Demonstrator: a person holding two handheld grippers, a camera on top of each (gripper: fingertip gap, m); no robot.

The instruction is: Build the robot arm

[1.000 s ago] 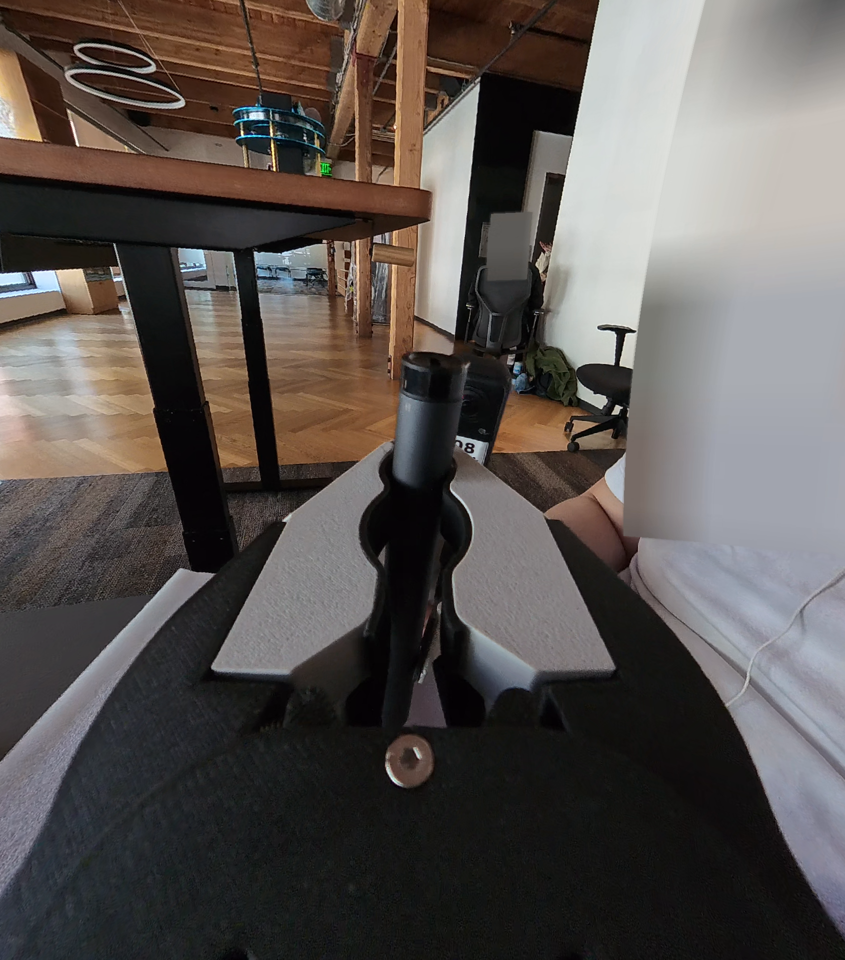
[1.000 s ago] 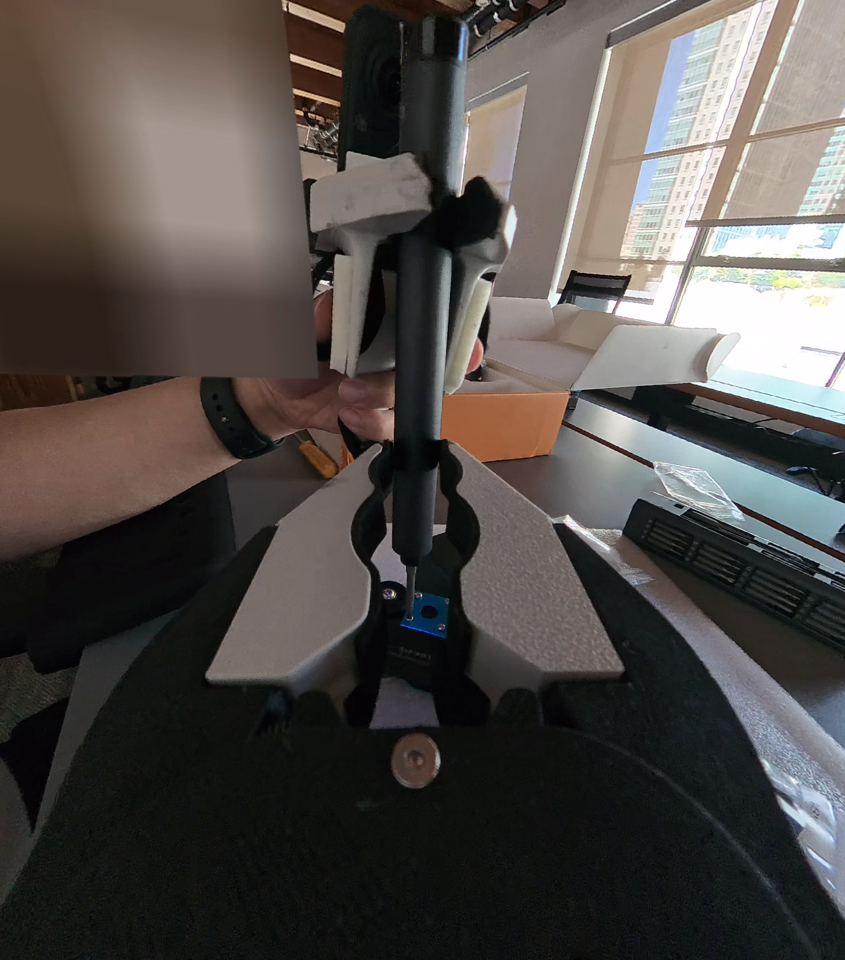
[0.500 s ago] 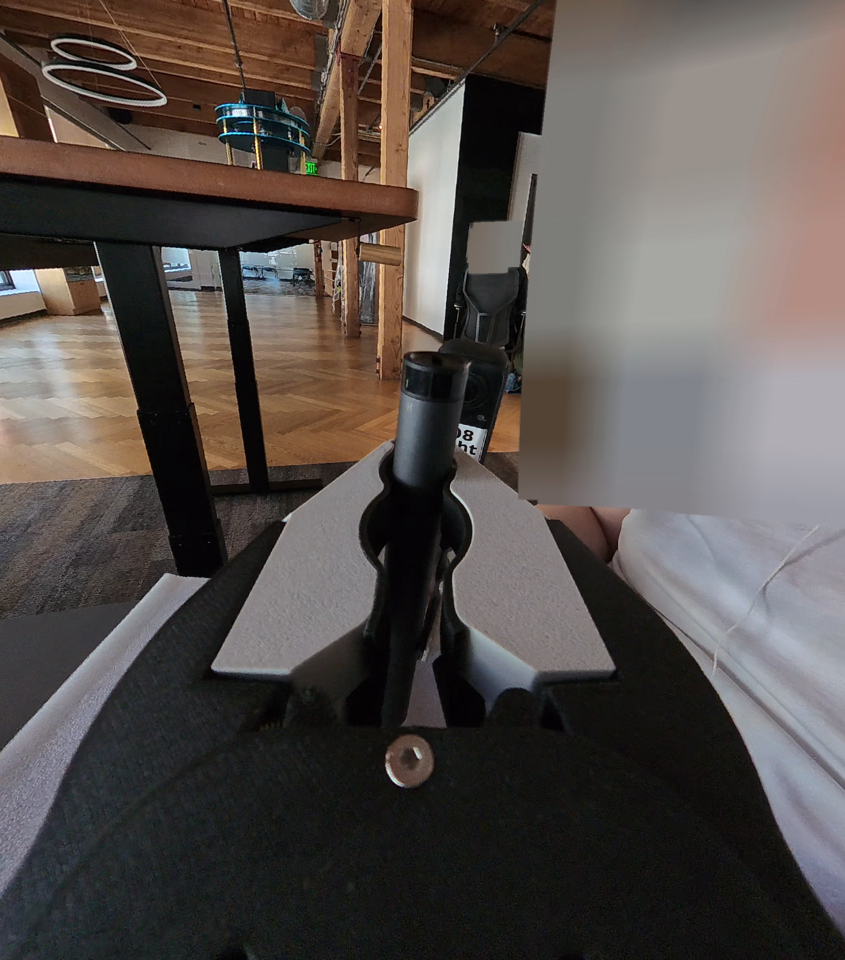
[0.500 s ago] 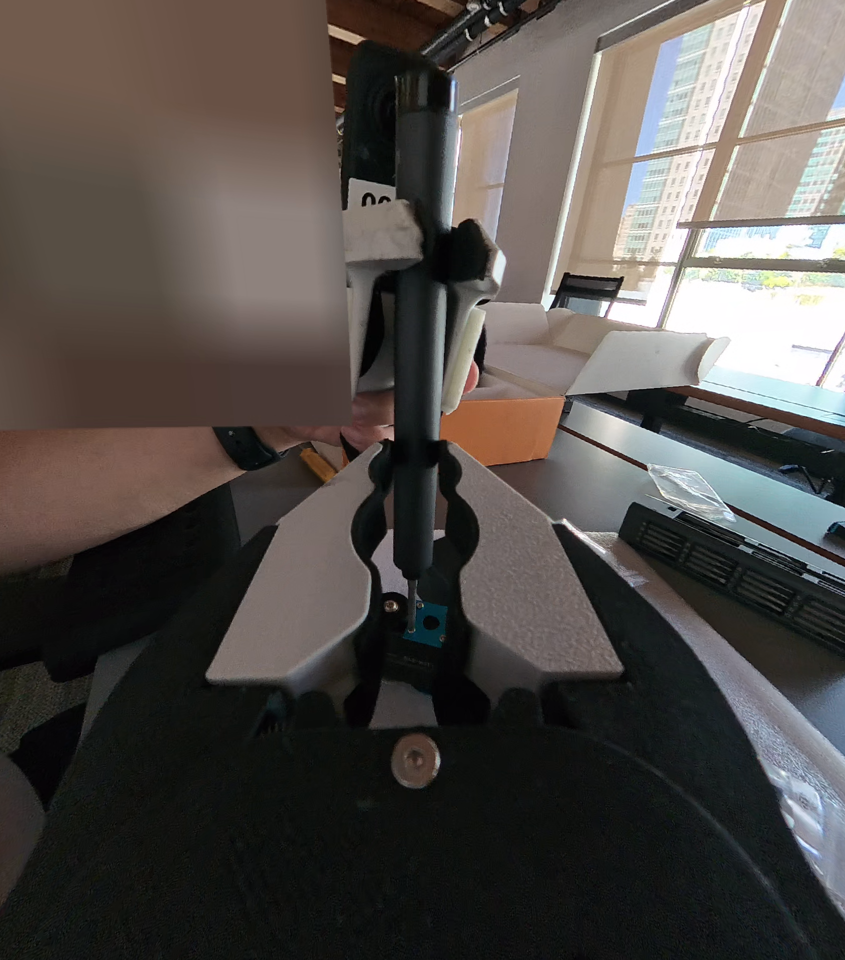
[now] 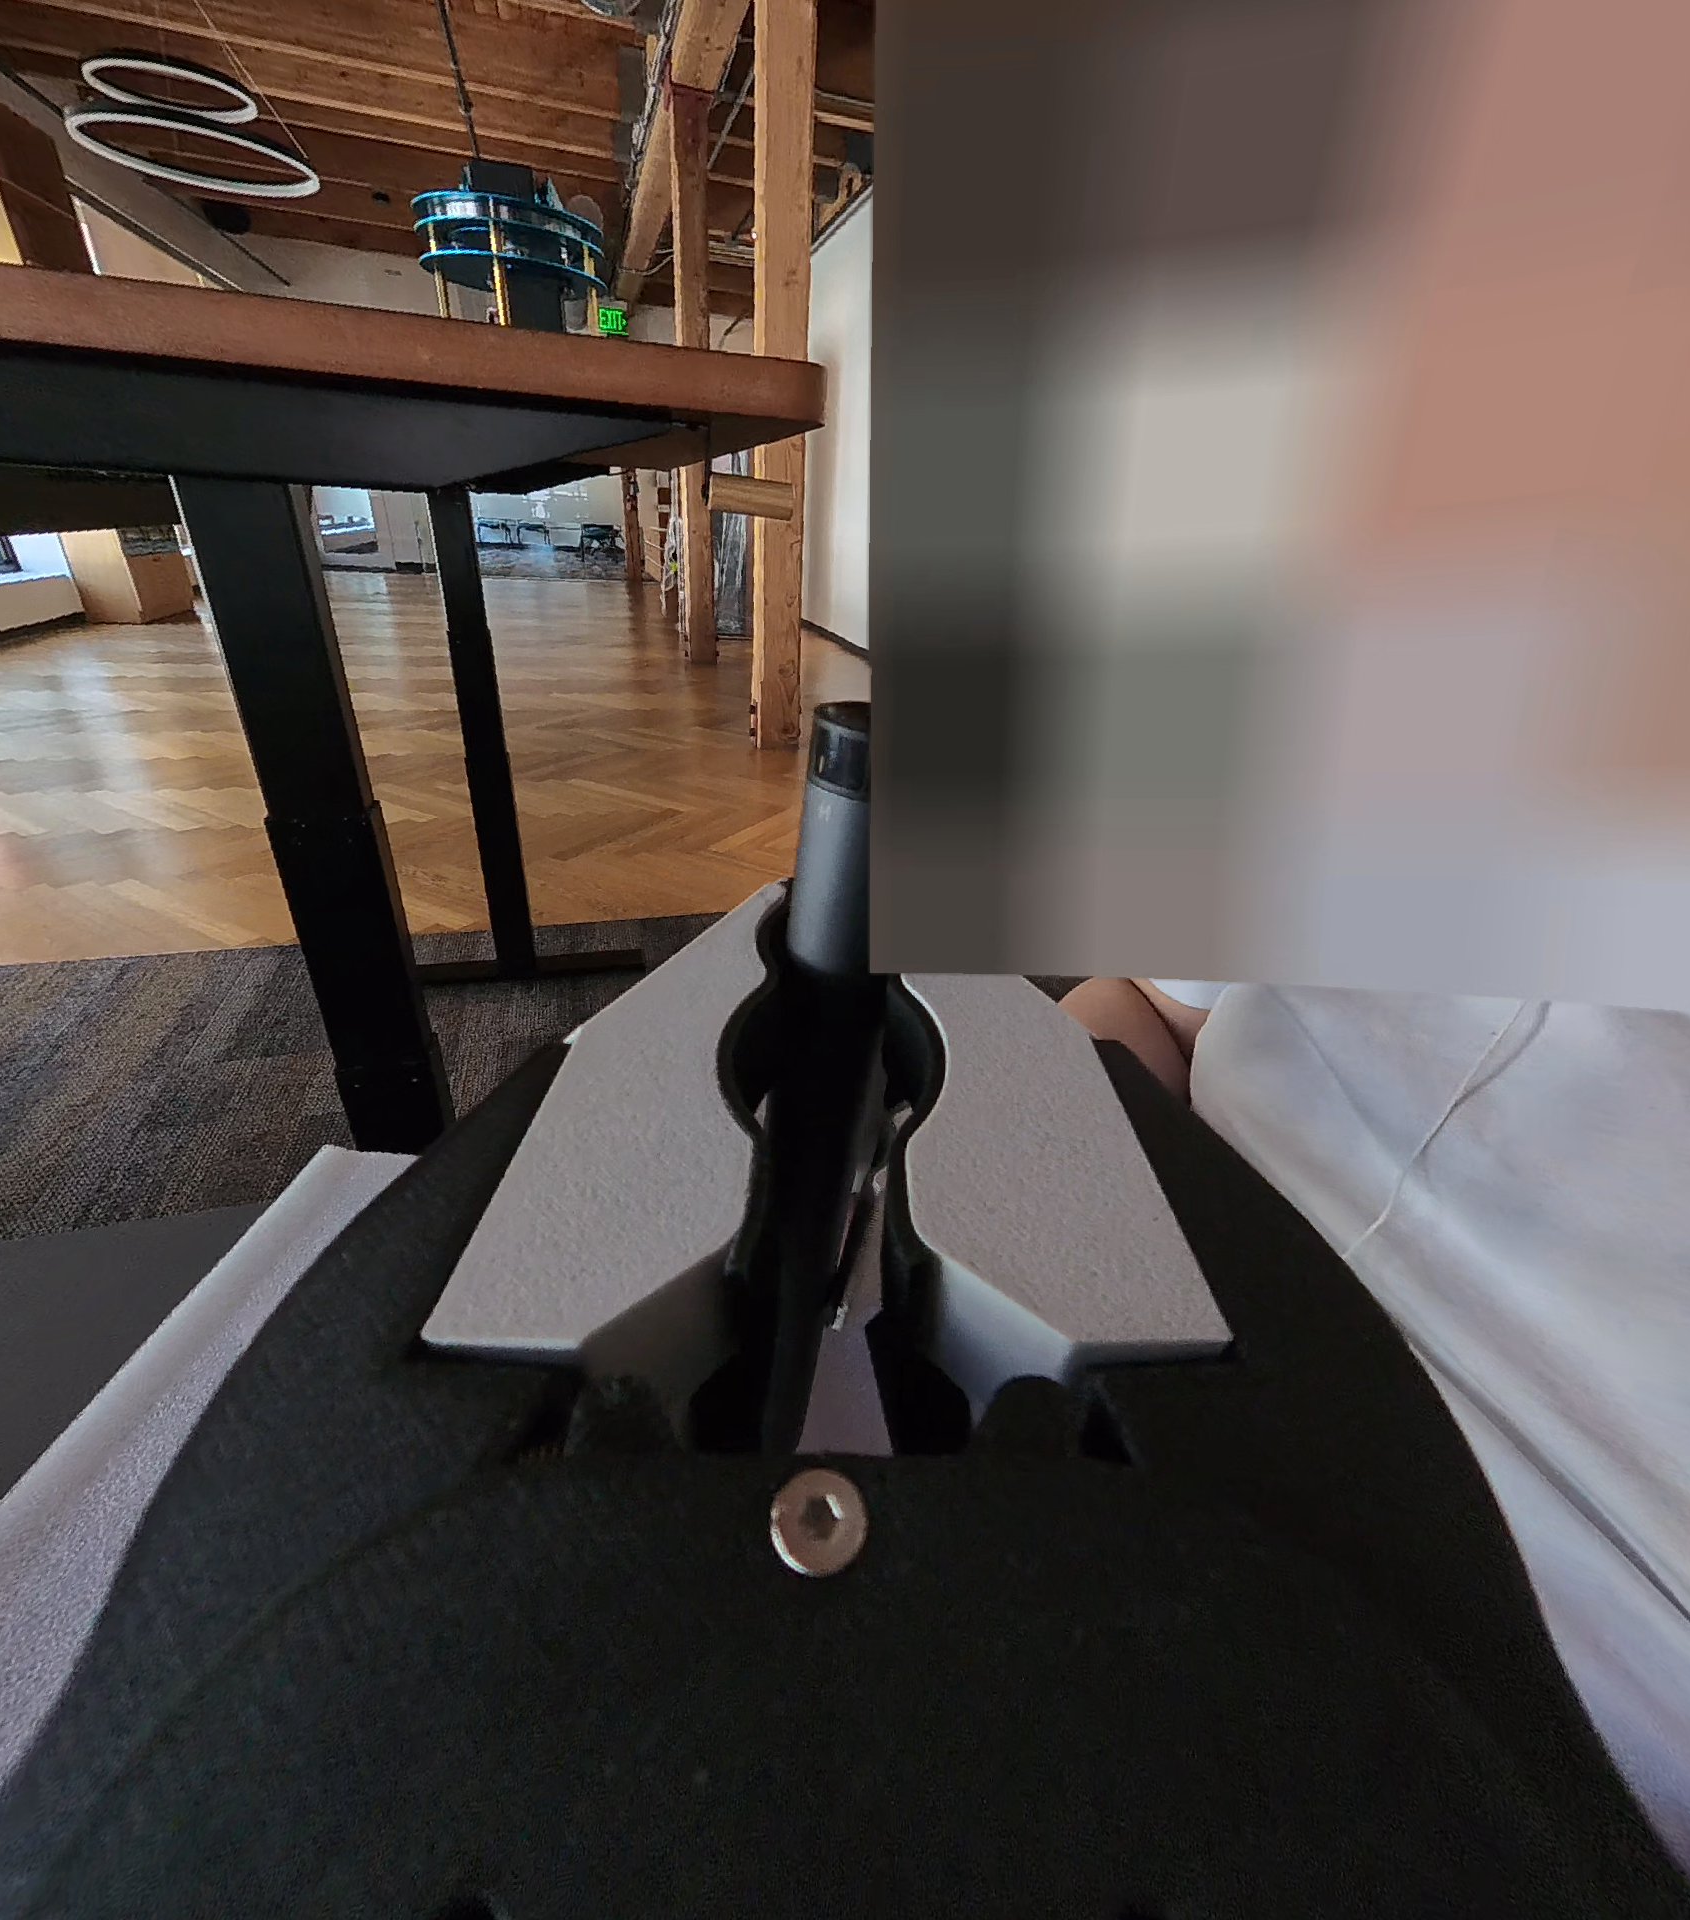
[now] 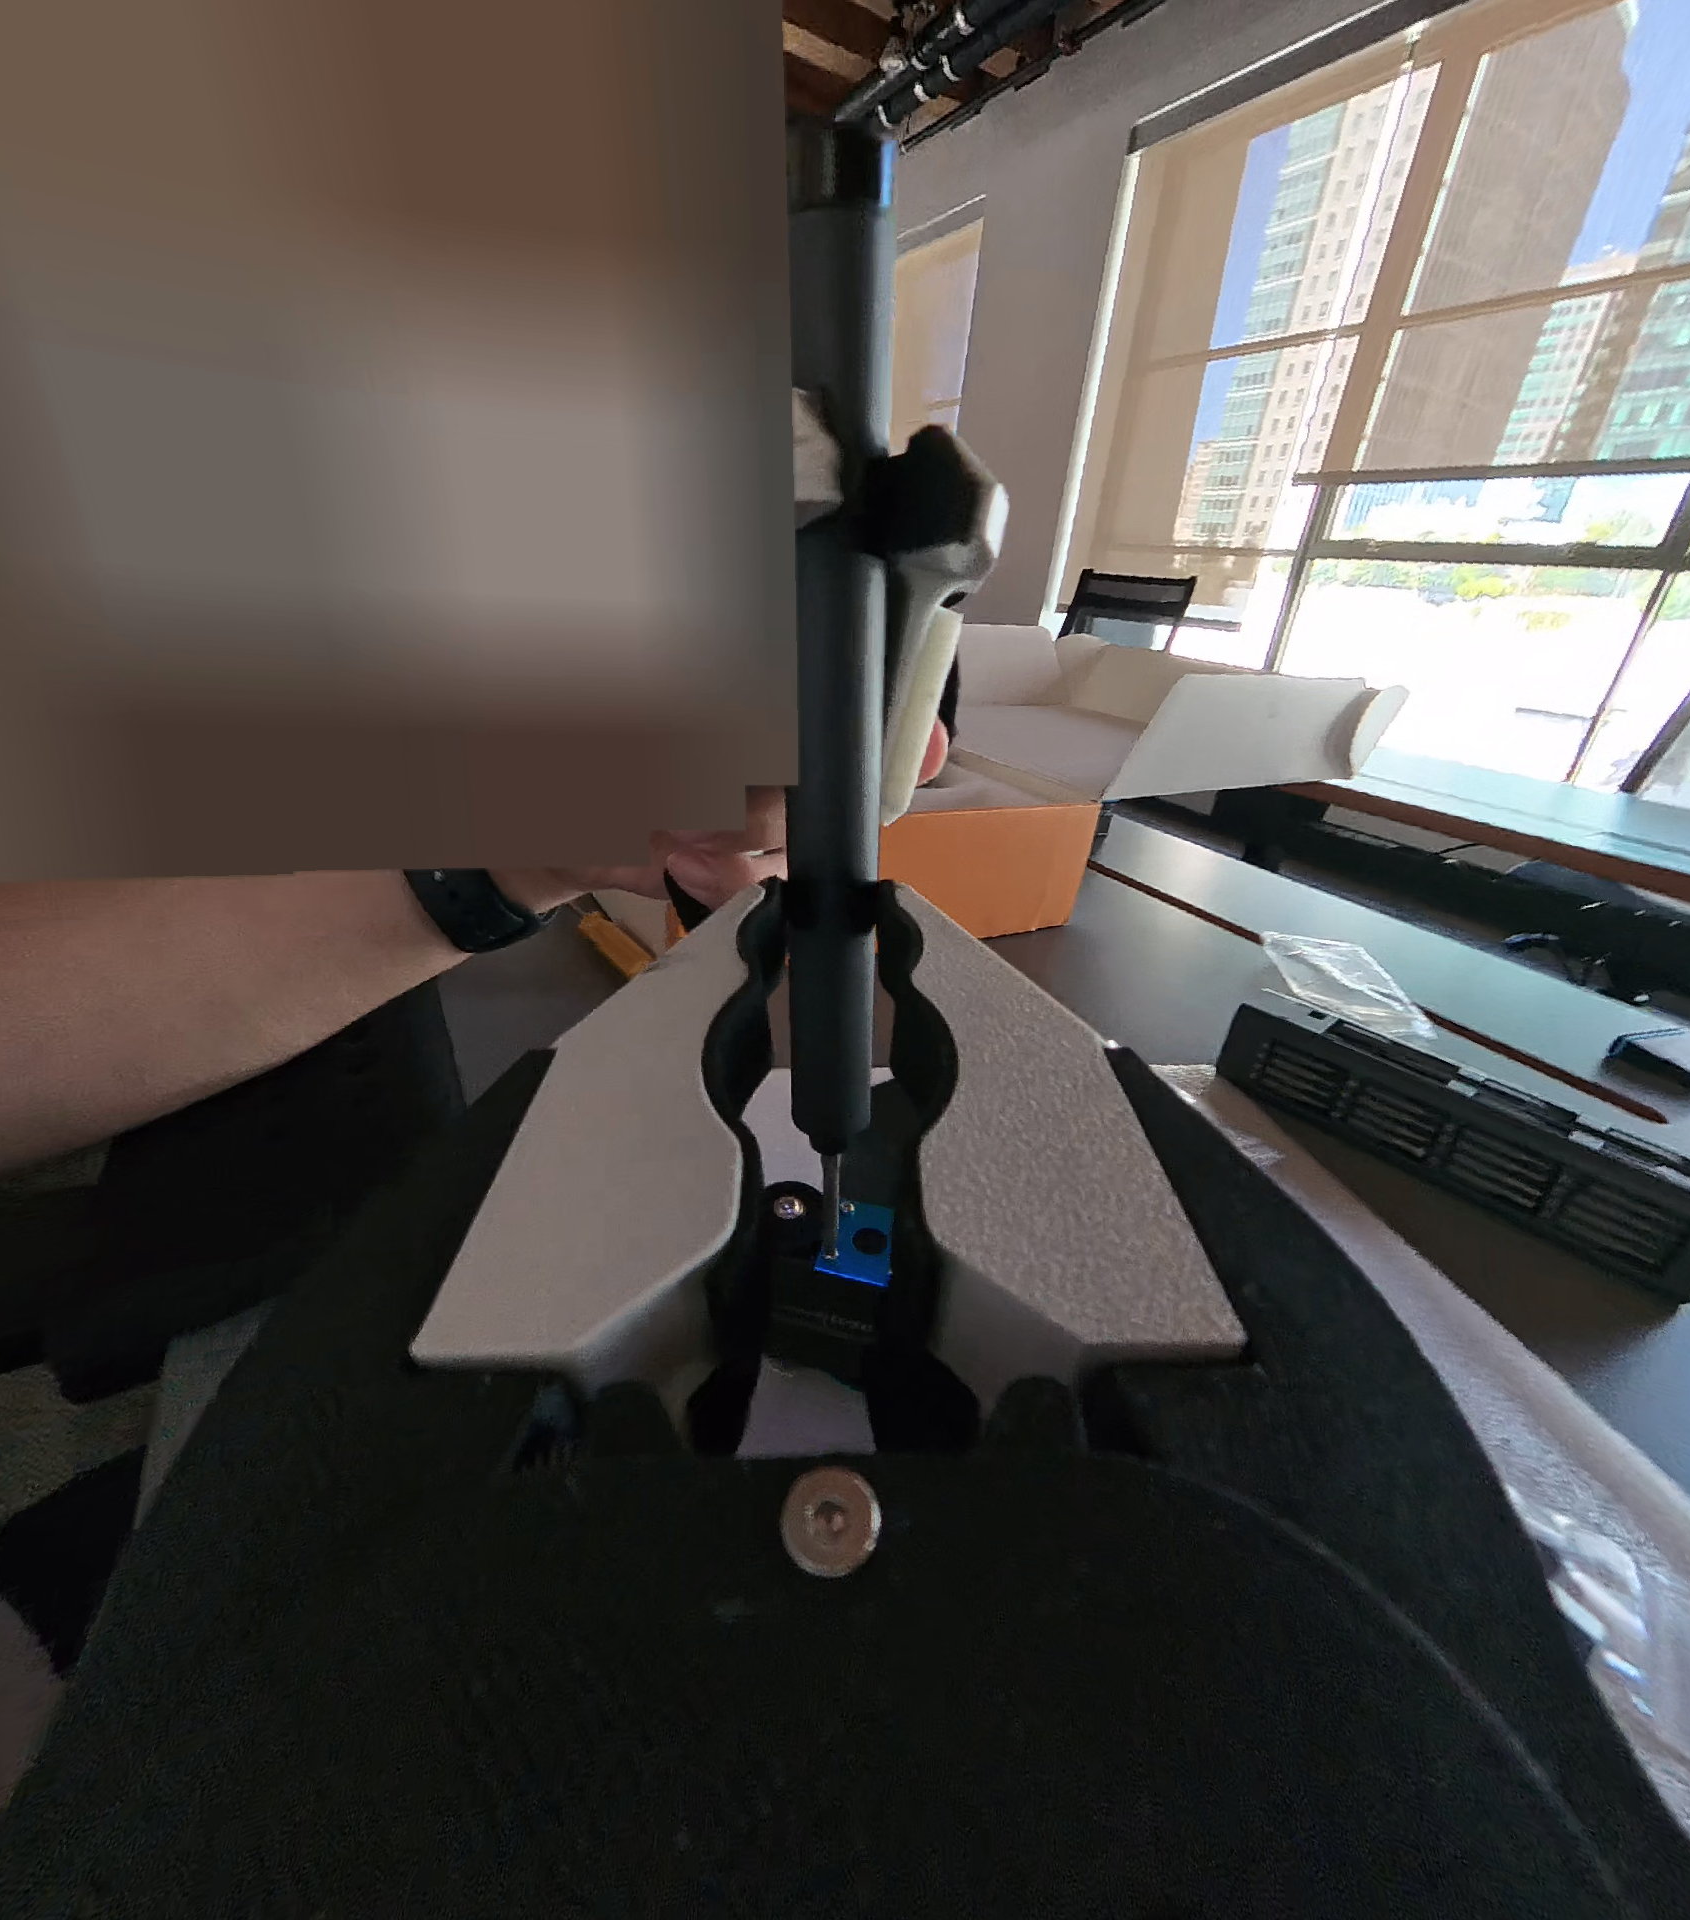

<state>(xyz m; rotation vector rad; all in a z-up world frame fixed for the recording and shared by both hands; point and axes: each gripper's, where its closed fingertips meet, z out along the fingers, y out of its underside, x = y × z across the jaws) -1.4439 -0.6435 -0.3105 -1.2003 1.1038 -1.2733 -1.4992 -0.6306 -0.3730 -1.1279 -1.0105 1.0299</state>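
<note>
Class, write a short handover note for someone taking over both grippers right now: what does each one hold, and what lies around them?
Left gripper: shut on a dark grey screwdriver, held upright.
Right gripper: shut on a small black block with a blue top, deep between its fingers.
Contact: the screwdriver passes between the right fingertips, and its bit meets the near left corner of the blue top.
Around: a black vented unit, a clear plastic bag and an open orange box lie on the dark table, untouched.
</note>
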